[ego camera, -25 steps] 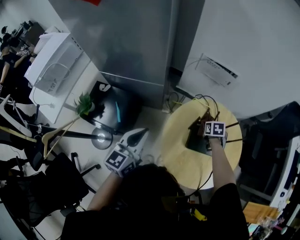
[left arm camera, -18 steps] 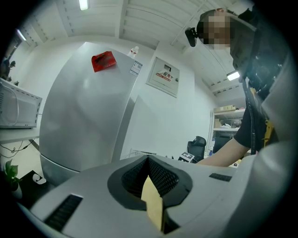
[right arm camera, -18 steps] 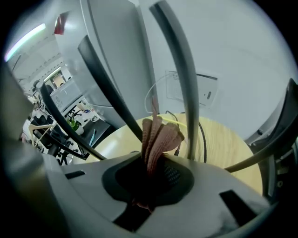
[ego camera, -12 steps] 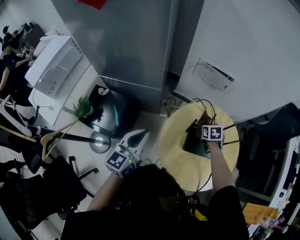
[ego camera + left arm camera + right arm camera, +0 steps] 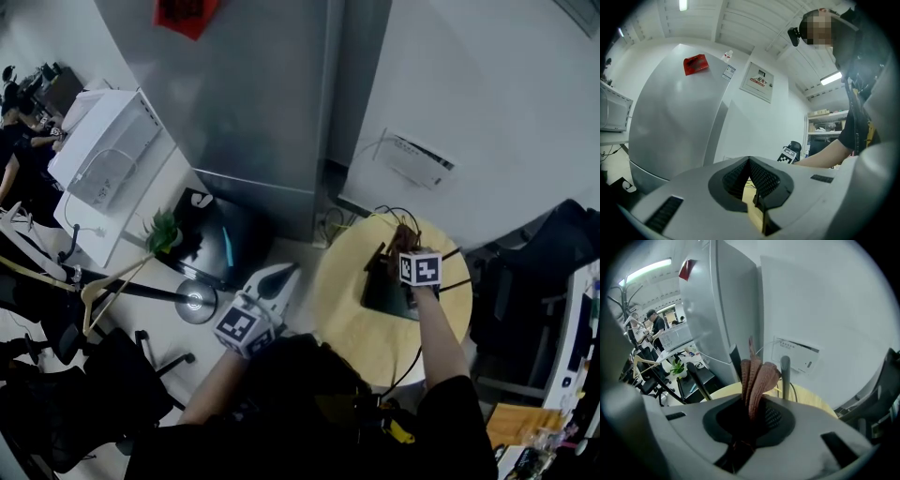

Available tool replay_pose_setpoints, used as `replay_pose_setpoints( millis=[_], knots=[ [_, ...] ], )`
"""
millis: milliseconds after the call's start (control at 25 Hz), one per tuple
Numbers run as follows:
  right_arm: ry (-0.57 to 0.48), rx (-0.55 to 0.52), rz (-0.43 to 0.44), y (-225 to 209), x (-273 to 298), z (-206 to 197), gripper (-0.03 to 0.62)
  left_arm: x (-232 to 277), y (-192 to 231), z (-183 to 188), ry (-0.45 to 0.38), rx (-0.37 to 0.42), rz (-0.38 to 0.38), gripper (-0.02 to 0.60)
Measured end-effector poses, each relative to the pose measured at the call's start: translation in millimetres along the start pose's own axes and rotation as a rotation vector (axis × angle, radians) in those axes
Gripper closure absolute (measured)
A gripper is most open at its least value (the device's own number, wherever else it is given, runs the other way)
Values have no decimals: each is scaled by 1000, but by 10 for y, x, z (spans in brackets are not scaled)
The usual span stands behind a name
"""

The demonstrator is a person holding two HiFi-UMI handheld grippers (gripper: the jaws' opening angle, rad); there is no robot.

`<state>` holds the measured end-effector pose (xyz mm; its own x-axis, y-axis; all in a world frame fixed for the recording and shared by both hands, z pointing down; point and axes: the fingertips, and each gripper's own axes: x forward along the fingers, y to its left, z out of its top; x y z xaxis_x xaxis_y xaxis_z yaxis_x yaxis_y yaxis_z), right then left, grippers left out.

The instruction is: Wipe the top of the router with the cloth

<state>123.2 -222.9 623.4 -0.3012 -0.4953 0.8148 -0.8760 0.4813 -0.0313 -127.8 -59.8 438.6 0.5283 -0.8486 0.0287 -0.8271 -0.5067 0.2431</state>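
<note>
A black router (image 5: 382,283) with upright antennas (image 5: 785,372) stands on a small round yellow table (image 5: 352,309). My right gripper (image 5: 410,248) hangs over the router, shut on a brown cloth (image 5: 405,234). In the right gripper view the folded cloth (image 5: 758,377) sticks up out of the jaws of that gripper (image 5: 752,405), between the antennas. My left gripper (image 5: 278,275) is held off the table's left side, above the floor. In its own view the left gripper (image 5: 749,162) has its pads meeting, with nothing between them.
A tall grey metal cabinet (image 5: 262,103) stands behind the table, beside a white wall with a white box (image 5: 417,161). A potted plant (image 5: 161,230), a black base (image 5: 230,234) and a coat hanger (image 5: 94,281) lie at the left. A dark chair (image 5: 539,272) is at the right.
The head view has drifted, so the table sits a little lower and further left. My right gripper stays over the router with the cloth. The left gripper has hardly moved.
</note>
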Motion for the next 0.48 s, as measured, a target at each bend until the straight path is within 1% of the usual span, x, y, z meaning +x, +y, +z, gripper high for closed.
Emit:
replay_pose_setpoints(
  millis=[280, 400, 480],
  knots=[
    [-78, -10, -9, 60, -251, 231, 532, -18, -54, 9, -8, 23, -39, 584],
    [-99, -15, -16, 84, -351, 298, 532, -19, -67, 56, -23, 19, -44, 584],
    [-113, -18, -19, 99, -409, 339, 532, -28, -82, 63, -18, 23, -56, 584]
  ],
)
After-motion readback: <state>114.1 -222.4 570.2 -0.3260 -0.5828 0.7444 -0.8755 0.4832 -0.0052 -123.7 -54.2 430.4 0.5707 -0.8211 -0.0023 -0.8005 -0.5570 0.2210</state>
